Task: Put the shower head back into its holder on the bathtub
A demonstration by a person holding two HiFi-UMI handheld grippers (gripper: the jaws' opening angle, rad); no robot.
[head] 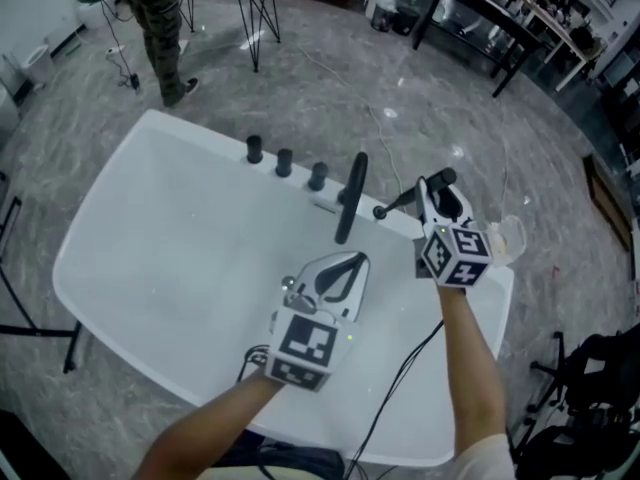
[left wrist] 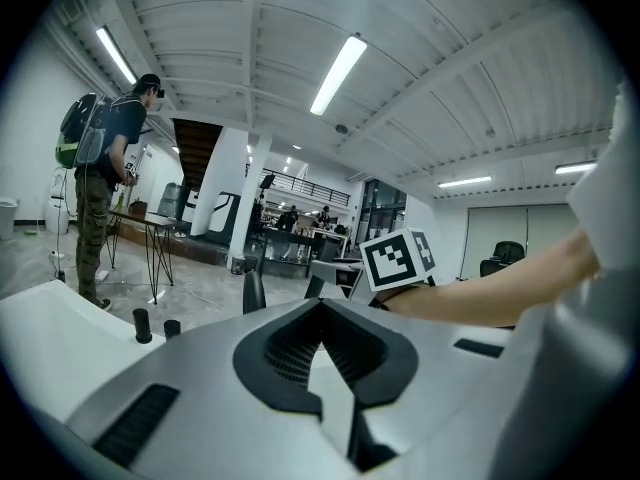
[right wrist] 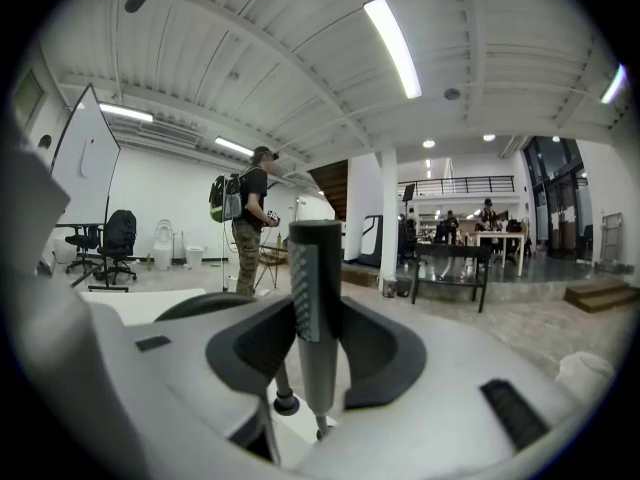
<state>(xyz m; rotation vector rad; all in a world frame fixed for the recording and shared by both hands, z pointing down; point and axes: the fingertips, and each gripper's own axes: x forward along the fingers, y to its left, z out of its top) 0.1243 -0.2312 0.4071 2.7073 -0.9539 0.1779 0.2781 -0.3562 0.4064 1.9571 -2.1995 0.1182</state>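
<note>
The white bathtub (head: 150, 258) fills the head view, with three black knobs (head: 284, 161) and a tall black spout (head: 350, 196) on its far rim. My right gripper (head: 440, 193) is over the rim right of the spout, shut on the slim dark shower head (head: 443, 179). The right gripper view shows the shower head (right wrist: 315, 298) standing upright between the jaws of the right gripper (right wrist: 318, 313), above a small black fitting (right wrist: 286, 404). A small black fitting (head: 380, 211) also sits on the rim just left of that gripper. My left gripper (head: 350, 261) hovers over the tub, shut and empty.
A person (head: 160, 28) stands on the grey floor beyond the tub's far left corner. Black-legged tables (head: 480, 18) stand at the back. A clear plastic object (head: 505, 236) lies right of the tub. The left gripper view shows knobs (left wrist: 142, 325) and spout (left wrist: 252, 293).
</note>
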